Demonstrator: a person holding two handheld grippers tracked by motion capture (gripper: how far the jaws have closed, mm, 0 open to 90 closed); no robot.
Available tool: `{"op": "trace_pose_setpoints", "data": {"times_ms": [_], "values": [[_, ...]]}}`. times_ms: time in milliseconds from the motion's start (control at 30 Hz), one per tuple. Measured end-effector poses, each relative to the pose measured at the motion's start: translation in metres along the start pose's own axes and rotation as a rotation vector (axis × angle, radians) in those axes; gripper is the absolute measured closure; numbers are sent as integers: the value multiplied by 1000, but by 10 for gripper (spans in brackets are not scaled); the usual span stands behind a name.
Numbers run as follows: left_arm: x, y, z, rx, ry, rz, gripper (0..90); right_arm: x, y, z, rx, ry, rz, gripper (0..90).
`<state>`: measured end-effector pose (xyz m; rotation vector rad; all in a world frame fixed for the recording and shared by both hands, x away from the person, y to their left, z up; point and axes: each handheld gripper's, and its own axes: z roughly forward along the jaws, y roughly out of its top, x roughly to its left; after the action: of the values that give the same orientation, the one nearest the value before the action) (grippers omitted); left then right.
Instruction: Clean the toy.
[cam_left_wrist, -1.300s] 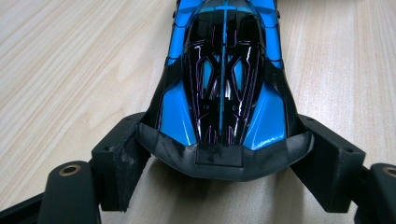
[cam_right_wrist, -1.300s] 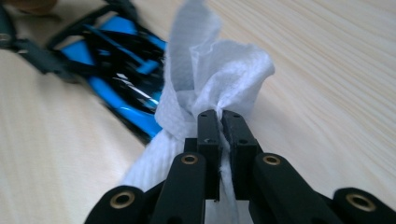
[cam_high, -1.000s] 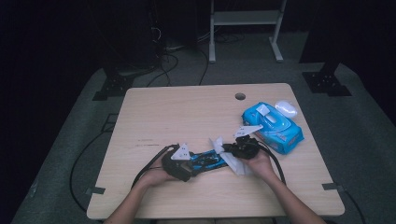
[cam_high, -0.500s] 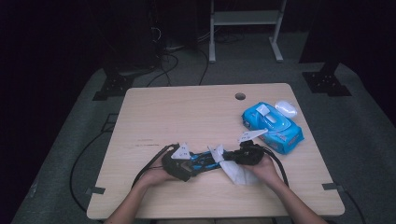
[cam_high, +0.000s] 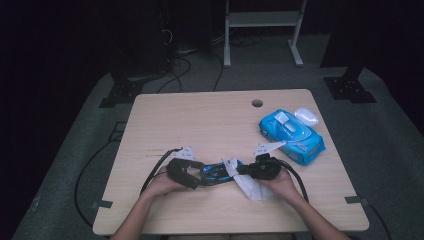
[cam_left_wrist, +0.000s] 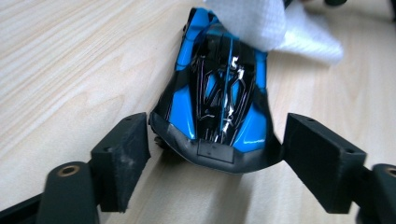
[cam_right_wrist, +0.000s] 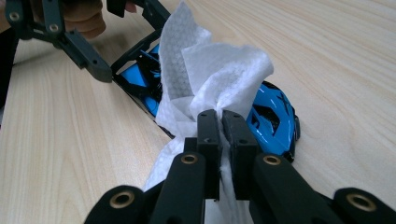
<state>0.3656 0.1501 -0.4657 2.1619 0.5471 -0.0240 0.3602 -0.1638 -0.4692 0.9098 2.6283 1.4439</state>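
From above: a person at the wooden bench (cam_high: 200, 120) steadies a blue and black toy car (cam_high: 216, 171) near the front edge with the left claw (cam_high: 192, 172), while the right claw (cam_high: 245, 171) brings a white wipe (cam_high: 250, 187) to it. A blue wipes pack (cam_high: 291, 134) lies well apart at the right.

Left gripper view: the jaws stand partly apart, pressed on either side of the toy car's (cam_left_wrist: 219, 93) wide end, holding it on the bench.

Right gripper view: the jaws are pinched tight on the bunched wipe (cam_right_wrist: 210, 79), draped over the toy car (cam_right_wrist: 273, 123).

The risk: a hard rub could push the toy car out of that end-only hold, or drag the thin wipe from its pinch.
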Motion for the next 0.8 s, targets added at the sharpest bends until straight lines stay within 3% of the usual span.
{"op": "trace_pose_setpoints", "data": {"times_ms": [167, 433, 467, 667, 800], "values": [[5, 0, -6, -44, -8, -54, 308, 3, 1, 0, 6, -9, -19, 855], [6, -1, 1, 6, 20, -123, 344, 6, 2, 2, 12, -15, -45, 854], [7, -1, 1, 7, 21, -133, 397, 7, 1, 2, 11, -17, -45, 854], [9, -2, -1, 26, 10, -203, 454, 8, 2, 2, 12, -26, -54, 854], [7, 0, -2, 39, 29, -204, 472, 9, 3, 2, 22, -32, -66, 854]]}}
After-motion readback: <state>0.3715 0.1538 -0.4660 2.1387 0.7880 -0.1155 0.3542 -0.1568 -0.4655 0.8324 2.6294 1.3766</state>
